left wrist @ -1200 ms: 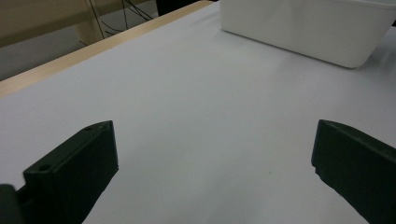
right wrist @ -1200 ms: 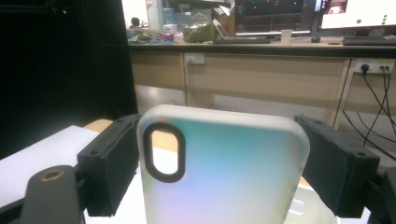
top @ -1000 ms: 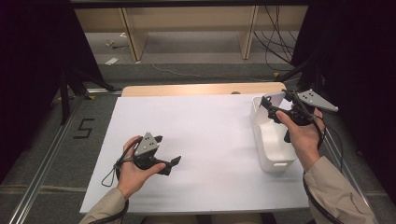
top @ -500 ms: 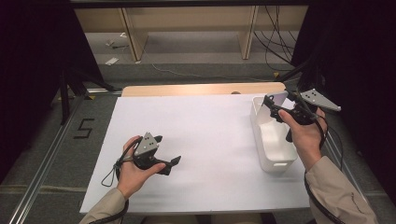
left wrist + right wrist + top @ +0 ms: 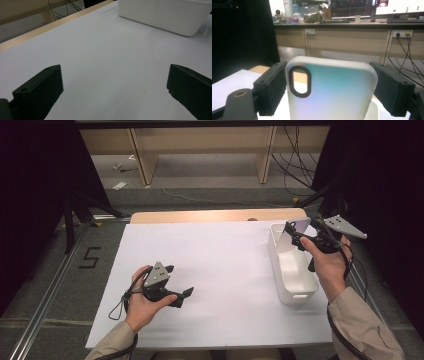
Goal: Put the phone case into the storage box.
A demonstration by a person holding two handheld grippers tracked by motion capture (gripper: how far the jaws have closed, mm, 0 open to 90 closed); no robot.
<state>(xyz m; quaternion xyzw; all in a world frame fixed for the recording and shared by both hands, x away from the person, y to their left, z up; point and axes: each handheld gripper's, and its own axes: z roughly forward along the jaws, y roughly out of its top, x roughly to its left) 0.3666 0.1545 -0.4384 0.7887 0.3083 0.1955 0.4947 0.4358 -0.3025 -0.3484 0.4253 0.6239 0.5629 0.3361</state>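
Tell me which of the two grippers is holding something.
The right gripper, above the white bin, is clamped on a frosted phone case. The left gripper rests open over the white table cover, with nothing between its jaws.

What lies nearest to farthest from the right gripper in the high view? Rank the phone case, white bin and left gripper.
From the right gripper:
1. Phone case, clamped between its jaws.
2. White bin, directly below it at the table's right.
3. Left gripper, far across at the table's left, jaws open.
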